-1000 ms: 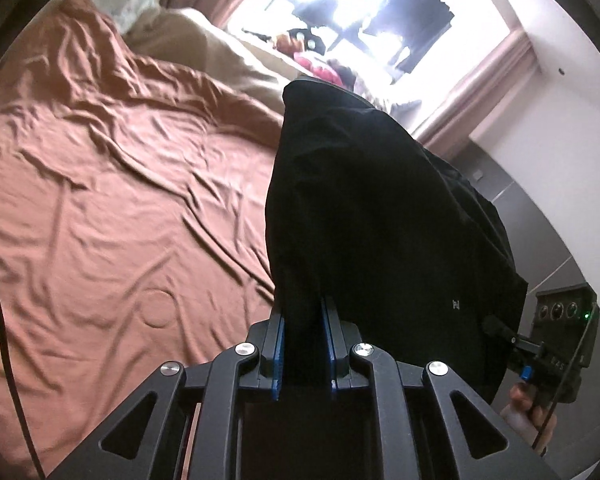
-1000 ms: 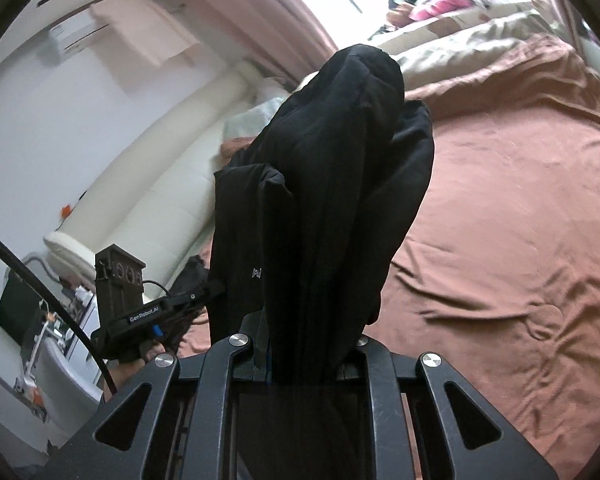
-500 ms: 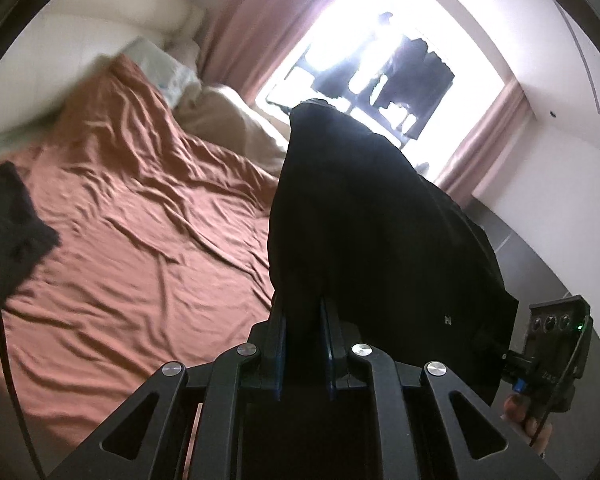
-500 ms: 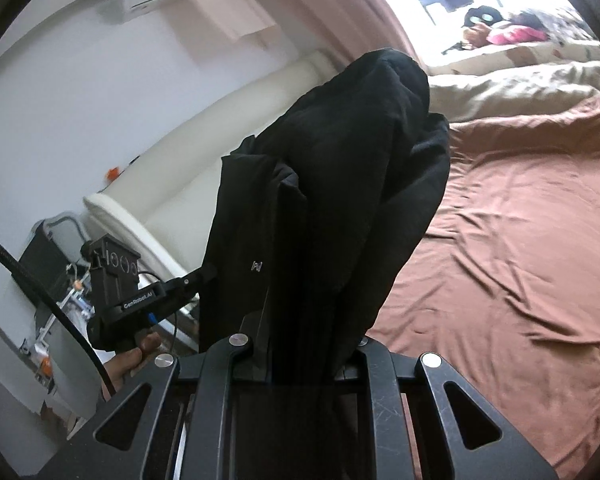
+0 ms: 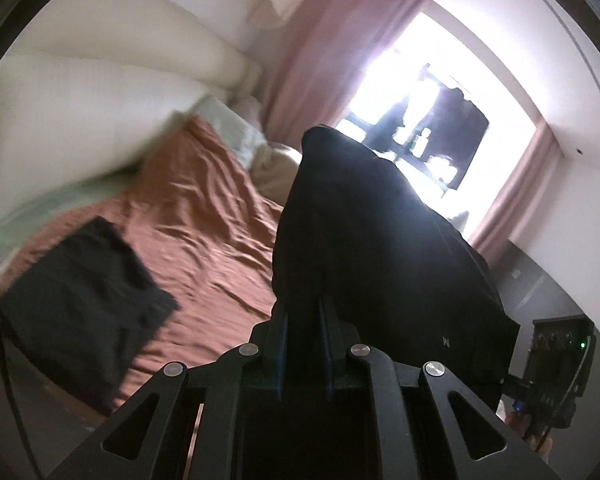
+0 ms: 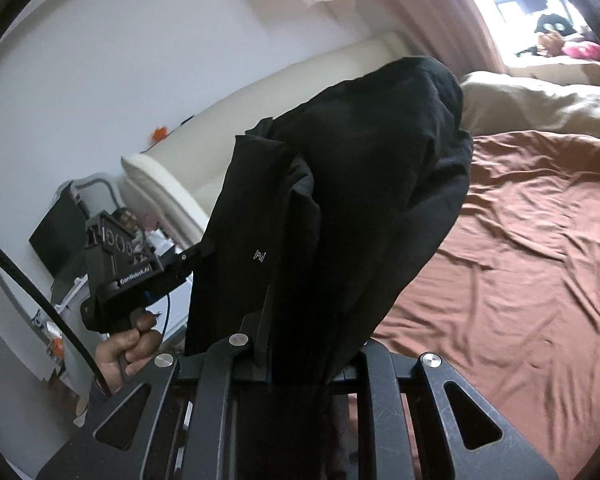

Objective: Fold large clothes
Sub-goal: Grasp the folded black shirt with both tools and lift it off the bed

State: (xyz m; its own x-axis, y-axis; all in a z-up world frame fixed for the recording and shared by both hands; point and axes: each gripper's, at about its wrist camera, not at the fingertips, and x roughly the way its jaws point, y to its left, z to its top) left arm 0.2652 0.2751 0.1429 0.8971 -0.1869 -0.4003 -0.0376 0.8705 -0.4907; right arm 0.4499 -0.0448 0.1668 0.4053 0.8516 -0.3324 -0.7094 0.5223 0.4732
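A large black garment (image 5: 380, 240) hangs held up off the bed between both grippers. My left gripper (image 5: 303, 304) is shut on one bunched edge of it, the cloth rising between the blue pads. In the right wrist view the same black garment (image 6: 360, 200) drapes over my right gripper (image 6: 296, 320), which is shut on it; its fingertips are mostly buried in cloth. The right gripper's body (image 5: 556, 360) shows at the lower right of the left wrist view. The left gripper's body (image 6: 128, 264), held by a hand (image 6: 128, 348), shows at the left of the right wrist view.
A brown sheet (image 5: 212, 220) covers the bed (image 6: 520, 260) below. A folded black garment (image 5: 84, 292) lies on its near left corner. A cream padded headboard (image 5: 80, 100) stands behind, a beige duvet (image 6: 540, 100) lies at the far side, and pink curtains (image 5: 332, 48) frame a bright window.
Both grippers swung across the bed toward the headboard and rose a little, carrying the black garment. The folded black garment on the sheet came into the left wrist view.
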